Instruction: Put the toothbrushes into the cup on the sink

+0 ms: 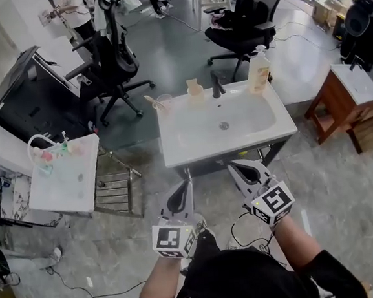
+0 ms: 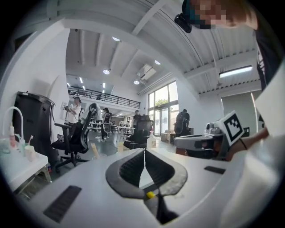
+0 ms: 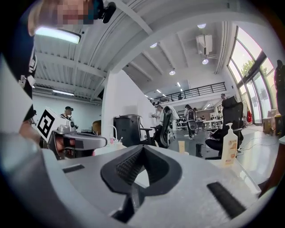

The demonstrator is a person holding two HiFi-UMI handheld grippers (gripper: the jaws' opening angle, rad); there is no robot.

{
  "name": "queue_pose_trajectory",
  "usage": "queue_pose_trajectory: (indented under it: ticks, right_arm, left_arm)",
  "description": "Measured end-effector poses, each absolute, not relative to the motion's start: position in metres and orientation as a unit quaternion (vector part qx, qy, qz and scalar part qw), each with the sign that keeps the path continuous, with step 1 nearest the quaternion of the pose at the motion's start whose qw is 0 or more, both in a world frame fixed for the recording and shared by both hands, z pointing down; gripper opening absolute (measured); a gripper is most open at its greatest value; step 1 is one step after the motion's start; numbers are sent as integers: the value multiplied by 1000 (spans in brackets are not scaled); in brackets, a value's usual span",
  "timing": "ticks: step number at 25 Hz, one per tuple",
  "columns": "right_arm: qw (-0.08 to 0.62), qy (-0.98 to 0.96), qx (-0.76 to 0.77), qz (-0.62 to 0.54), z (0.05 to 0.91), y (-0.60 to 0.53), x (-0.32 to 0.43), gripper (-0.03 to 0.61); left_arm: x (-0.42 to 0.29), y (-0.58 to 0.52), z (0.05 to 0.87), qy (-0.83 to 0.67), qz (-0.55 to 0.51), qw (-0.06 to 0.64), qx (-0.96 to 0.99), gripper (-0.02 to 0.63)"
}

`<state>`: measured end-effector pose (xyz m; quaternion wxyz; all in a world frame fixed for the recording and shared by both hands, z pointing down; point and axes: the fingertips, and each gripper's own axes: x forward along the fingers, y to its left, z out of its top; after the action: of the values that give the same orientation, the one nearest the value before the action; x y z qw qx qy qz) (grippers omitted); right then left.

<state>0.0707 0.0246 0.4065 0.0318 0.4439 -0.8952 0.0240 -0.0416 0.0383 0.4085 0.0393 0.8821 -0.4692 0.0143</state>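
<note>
While both claws are shut and empty, the left gripper (image 1: 185, 189) and right gripper (image 1: 239, 170) hang side by side just before the near edge of the sink (image 1: 174, 154). What looks like a toothbrush (image 1: 151, 101) leans to the left at the clear cup (image 1: 164, 102) on the far left corner. It lies straight ahead of the left gripper, so I judge that one nearer.

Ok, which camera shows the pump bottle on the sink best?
The right gripper view: the pump bottle stands side-on, whole, nothing in front. The head view shows it from above at the sink's back right corner. The left gripper view shows it small and distant.
</note>
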Motion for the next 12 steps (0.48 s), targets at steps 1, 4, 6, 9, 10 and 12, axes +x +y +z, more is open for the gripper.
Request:
queue_pose_trajectory:
  ticks: [1, 4, 6, 9, 10, 12]
  right_arm:
    - [30, -897, 439, 29, 410, 34, 72, 6]
    - [25, -904, 424, 43, 415, 59, 70, 6]
    - [22, -909, 413, 44, 413, 71, 63, 6]
    - [20, -913, 406, 39, 407, 81, 56, 6]
    - [19, -913, 406, 36, 404, 83, 54, 6]
    - [14, -912, 409, 30, 397, 84, 49, 6]
  left_arm:
    - [-40, 50, 410, -474, 20, 37, 879, 9]
    - [-42, 79, 406, -493, 30, 30, 869, 8]
    - [-48, 91, 401, -505, 32, 24, 862, 8]
    - [-57, 101, 398, -515, 29, 22, 856, 8]
    - [-60, 102, 398, -516, 26, 26, 856, 8]
    - [-67, 103, 398, -515, 20, 35, 856, 8]
